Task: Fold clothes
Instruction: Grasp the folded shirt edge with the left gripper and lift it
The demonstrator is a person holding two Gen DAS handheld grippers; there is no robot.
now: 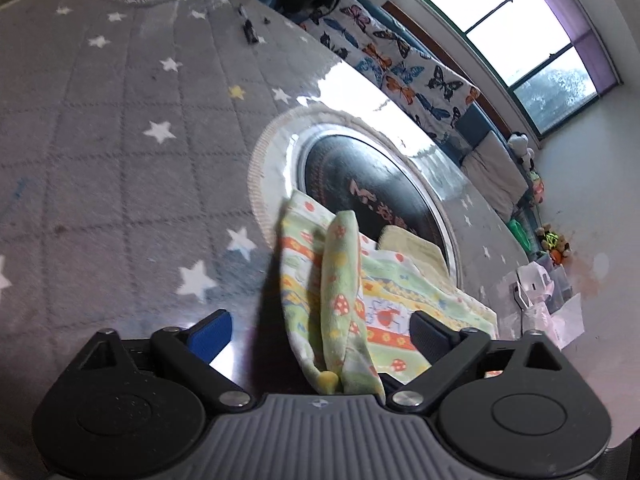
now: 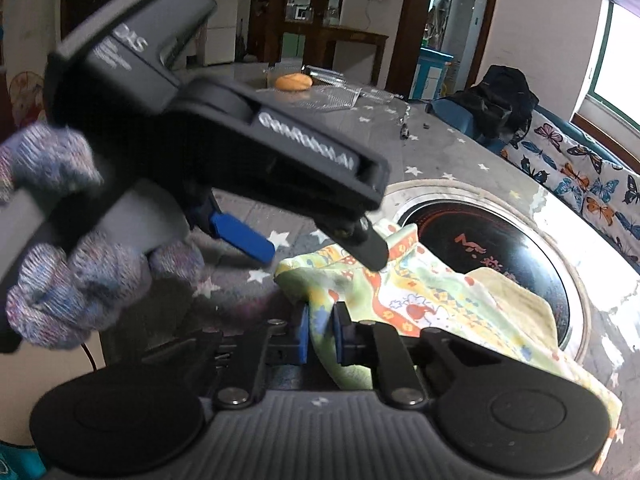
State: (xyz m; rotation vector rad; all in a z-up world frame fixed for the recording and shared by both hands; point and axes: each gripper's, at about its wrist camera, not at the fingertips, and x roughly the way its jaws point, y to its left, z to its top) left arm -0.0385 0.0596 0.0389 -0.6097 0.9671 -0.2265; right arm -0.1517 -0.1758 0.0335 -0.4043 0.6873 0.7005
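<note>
A light green child's cloth (image 1: 400, 280) with mushroom and ladybird prints lies crumpled on the grey star-patterned table cover (image 1: 120, 120), partly over a round black cooktop (image 1: 352, 176). A raised fold of it stands between the fingers of my left gripper (image 1: 322, 332), which is open wide and not pressing on it. In the right wrist view my right gripper (image 2: 322, 332) has its blue pads shut on the near edge of the cloth (image 2: 432, 300). A gloved hand (image 2: 80, 280) holds the left gripper (image 2: 324, 258) just above the cloth's far left corner.
The cooktop (image 2: 480, 240) is set into the table in a pale ring. At the far end are a clear tray with an orange round thing (image 2: 294, 82) and small dark bits (image 1: 250, 32). A black bag (image 2: 500, 96) and a butterfly-print cover (image 2: 580, 176) are on the bench by the window.
</note>
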